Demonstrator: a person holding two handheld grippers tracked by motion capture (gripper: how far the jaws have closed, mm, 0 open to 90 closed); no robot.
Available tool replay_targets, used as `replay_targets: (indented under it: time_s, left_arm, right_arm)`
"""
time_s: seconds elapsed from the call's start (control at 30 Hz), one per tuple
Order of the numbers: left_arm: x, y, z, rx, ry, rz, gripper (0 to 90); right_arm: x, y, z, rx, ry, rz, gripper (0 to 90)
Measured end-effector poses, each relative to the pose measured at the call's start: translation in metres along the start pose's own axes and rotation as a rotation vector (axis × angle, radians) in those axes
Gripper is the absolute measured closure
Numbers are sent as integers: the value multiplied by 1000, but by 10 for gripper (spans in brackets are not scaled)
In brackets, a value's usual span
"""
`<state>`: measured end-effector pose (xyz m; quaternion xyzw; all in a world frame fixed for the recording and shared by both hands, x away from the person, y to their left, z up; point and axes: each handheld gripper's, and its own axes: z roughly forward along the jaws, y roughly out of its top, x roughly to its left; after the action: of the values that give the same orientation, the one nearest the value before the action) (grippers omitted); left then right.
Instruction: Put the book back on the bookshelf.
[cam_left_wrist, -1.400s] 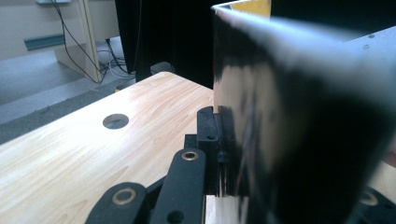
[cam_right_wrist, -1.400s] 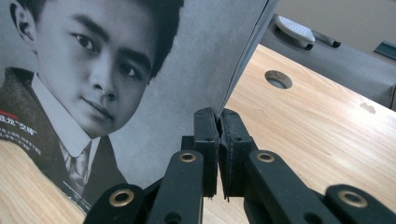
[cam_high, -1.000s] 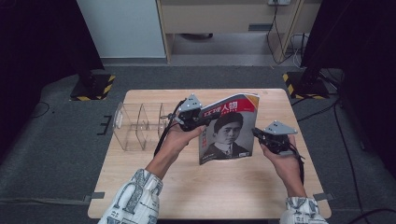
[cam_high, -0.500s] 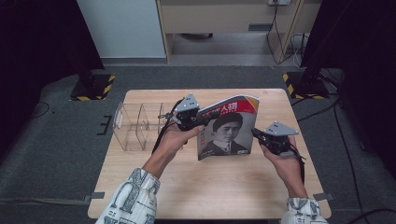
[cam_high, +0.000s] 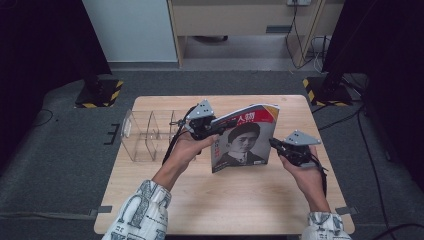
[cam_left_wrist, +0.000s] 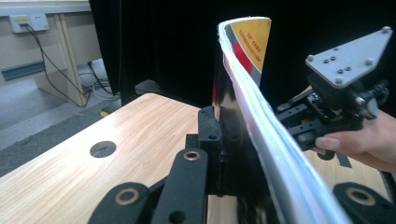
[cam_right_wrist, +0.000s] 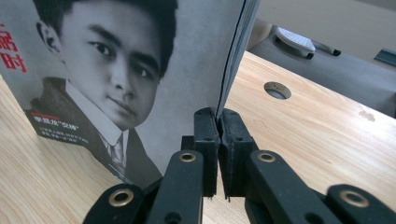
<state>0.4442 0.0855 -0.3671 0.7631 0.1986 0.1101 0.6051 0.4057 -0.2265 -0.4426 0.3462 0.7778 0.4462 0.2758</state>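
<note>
Wooden table (cam_high: 240, 200) on grey carpet, seen from above, with a magazine (cam_high: 243, 137) held upright over its middle. Left gripper (cam_high: 216, 129), jaws closed, pinches the magazine's left edge near the top; right gripper (cam_high: 273, 143), jaws closed, pinches the right edge lower down, as its own view shows (cam_right_wrist: 218, 135). Clear acrylic organizer (cam_high: 145, 135) stands on the table's left part, just beyond the left hand (cam_high: 187, 150).

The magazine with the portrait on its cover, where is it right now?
In the high view the magazine stands upright above the middle of the table, pinched between the left hand-held gripper and the right hand-held gripper, just right of the clear plastic organizer.
</note>
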Motion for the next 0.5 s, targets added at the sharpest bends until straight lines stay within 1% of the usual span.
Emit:
replay_targets:
  time_s: [0.1,0.2,0.23,0.3,0.33,0.37,0.43,0.5]
  left_arm:
    - [-2,-1,-1,-5,-13,12,860]
    - [-3,-2,-1,-13,-20,15,860]
    - [-3,-2,-2,-13,-23,15,860]
    - [-4,-2,-2,-16,-29,17,860]
    - [-4,-3,-2,-16,-31,18,860]
    - [-5,-3,-2,-15,-36,21,859]
    - [-6,-2,-2,-13,-41,30,859]
    - [-7,-2,-2,-12,-41,30,859]
  right_arm:
    - [-3,-2,1,-8,1,30,791]
    - [-6,-5,1,-8,-18,53,698]
    - [-7,-7,2,-6,-24,51,664]
    - [-9,-10,3,-2,-33,63,572]
    - [-11,-13,5,20,-35,73,522]
    - [-11,-15,6,26,-43,72,493]
    - [-12,-22,11,39,-51,89,453]
    - [-12,-28,15,69,-57,96,398]
